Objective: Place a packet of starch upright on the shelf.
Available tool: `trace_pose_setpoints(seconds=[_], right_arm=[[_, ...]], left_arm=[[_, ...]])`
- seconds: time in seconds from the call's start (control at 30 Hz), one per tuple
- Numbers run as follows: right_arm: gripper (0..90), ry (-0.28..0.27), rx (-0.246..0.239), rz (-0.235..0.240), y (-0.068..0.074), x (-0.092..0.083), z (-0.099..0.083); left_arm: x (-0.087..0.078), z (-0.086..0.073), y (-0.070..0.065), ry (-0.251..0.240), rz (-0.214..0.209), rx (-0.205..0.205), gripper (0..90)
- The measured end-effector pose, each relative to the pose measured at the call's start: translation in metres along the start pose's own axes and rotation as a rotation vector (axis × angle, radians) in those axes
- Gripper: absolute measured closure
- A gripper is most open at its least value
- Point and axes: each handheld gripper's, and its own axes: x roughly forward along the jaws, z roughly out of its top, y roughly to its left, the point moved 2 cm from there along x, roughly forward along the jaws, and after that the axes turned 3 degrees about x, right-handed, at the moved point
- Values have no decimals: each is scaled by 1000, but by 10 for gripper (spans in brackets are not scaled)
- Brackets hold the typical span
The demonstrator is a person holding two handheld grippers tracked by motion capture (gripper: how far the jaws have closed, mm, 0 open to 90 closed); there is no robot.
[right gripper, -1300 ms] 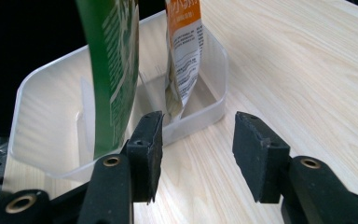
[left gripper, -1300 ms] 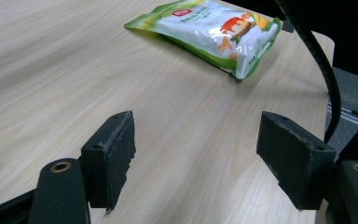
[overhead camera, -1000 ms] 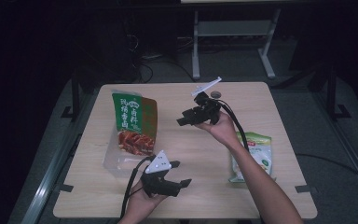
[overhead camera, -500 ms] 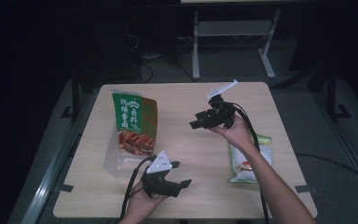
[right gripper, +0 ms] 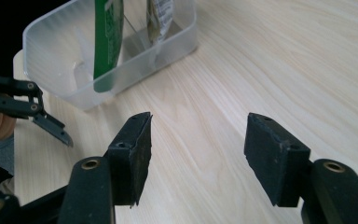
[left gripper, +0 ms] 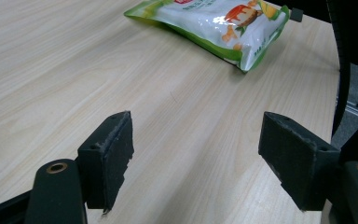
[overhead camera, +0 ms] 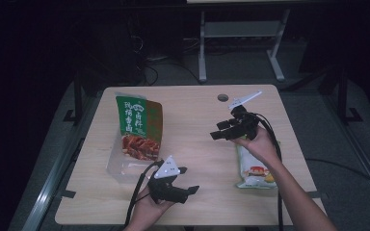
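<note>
Dark floor and a grey metal frame surround our pale wooden table (overhead camera: 192, 115), which carries two food packs and a clear tub. We hold the left gripper (overhead camera: 185, 180) low near the front edge of the table, its jaws spread wide with only bare wood between them; in the left gripper view the pads (left gripper: 109, 156) stand well apart. Ahead of those jaws and a little to the right lies the white and green snack pouch (left gripper: 214, 23), flat on the wood. We hold the right gripper (overhead camera: 217, 131) above the table, level and pointing toward the left side, with its hand over the upper end of that snack pouch (overhead camera: 253, 171). Its jaws have just been opening and now stand parted, nothing between them but the wood below. Ahead of the right gripper's jaws and to their left stands the clear plastic container (right gripper: 107, 56), with the green sausage packet (right gripper: 107, 37) upright inside it and leaning against the wall. From above, the sausage packet (overhead camera: 137, 127) rises well out of the container (overhead camera: 118, 166), just beyond the left gripper and to its left.
</note>
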Motion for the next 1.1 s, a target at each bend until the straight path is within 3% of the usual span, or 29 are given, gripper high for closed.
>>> trace_pose_setpoints(seconds=[0.7, 1.1], right_arm=[[366, 19, 56, -68, -15, -32, -42], [363, 42, 115, -139, -31, -57, -76]], left_arm=[[9, 10, -2, 0, -9, 17, 252], [18, 17, -5, -11, -21, 17, 252]])
